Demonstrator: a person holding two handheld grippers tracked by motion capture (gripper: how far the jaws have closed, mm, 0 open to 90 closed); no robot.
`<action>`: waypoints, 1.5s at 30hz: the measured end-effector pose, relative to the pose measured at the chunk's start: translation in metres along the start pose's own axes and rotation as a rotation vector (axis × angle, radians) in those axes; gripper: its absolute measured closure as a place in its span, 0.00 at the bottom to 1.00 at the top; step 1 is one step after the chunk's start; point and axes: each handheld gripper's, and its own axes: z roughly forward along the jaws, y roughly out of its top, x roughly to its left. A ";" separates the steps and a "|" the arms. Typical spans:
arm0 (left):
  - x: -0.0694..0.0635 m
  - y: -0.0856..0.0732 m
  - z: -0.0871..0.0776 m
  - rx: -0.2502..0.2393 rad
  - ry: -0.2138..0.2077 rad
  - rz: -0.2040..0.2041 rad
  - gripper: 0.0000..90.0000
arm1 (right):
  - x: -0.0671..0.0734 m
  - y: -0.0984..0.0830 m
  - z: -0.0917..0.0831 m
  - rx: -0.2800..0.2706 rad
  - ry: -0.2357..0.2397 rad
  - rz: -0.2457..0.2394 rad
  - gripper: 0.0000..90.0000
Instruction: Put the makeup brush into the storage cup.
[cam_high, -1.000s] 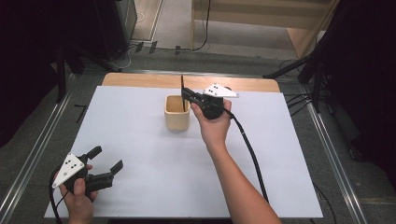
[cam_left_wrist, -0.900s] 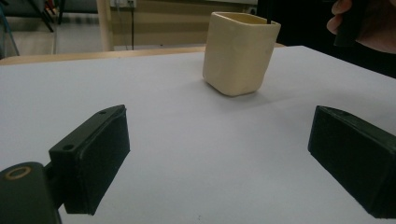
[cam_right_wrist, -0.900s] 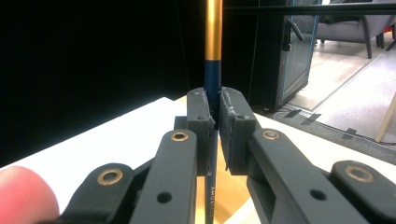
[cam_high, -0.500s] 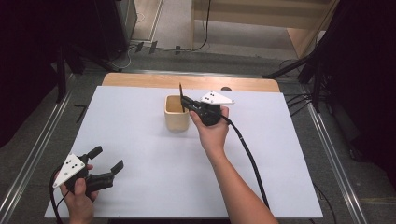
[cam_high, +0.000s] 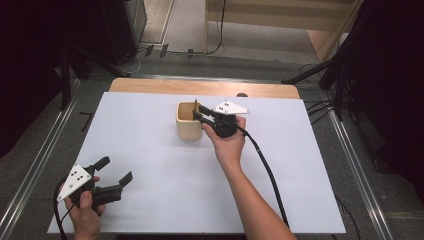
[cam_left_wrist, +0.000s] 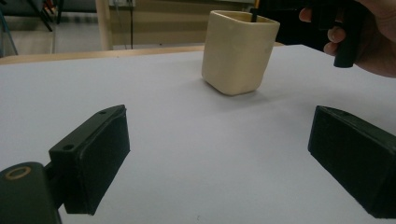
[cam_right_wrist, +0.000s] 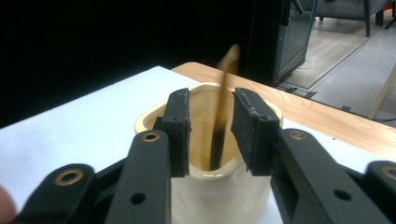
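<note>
**Wooden stick standing in a cream cup**

Wood-brown, thin and long, the stick (cam_right_wrist: 223, 116) stands nearly upright in the cream cup (cam_high: 189, 121), its long axis vertical with a slight lean, the lower end down inside and the upper end rising above the rim. It looks blurred in the right gripper view, so its exact shape is hard to judge. No lettering or label can be read on the cup or stick; the grey plates on the grippers carry only black dots.

The cup sits on the white sheet of the bench (cam_high: 150, 150), toward the far middle. The right hand-held gripper (cam_high: 199, 113) reaches over the cup's rim; its jaws stand a little apart on either side of the stick, not pressing it, as far as the view shows.

The left hand-held gripper (cam_high: 115, 170) is at the near left corner of the bench, well apart from the cup, jaws spread wide with nothing between them.
</note>
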 end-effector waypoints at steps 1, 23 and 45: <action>0.000 0.000 0.000 0.001 0.001 0.000 0.07 | 0.001 0.000 -0.001 0.001 -0.005 -0.008 0.68; -0.001 0.000 0.001 0.003 -0.003 0.002 0.07 | -0.008 -0.021 -0.064 0.005 -0.098 0.035 0.00; -0.004 0.000 0.000 -0.012 -0.013 0.019 0.07 | -0.023 -0.063 -0.123 0.004 -0.169 0.061 0.00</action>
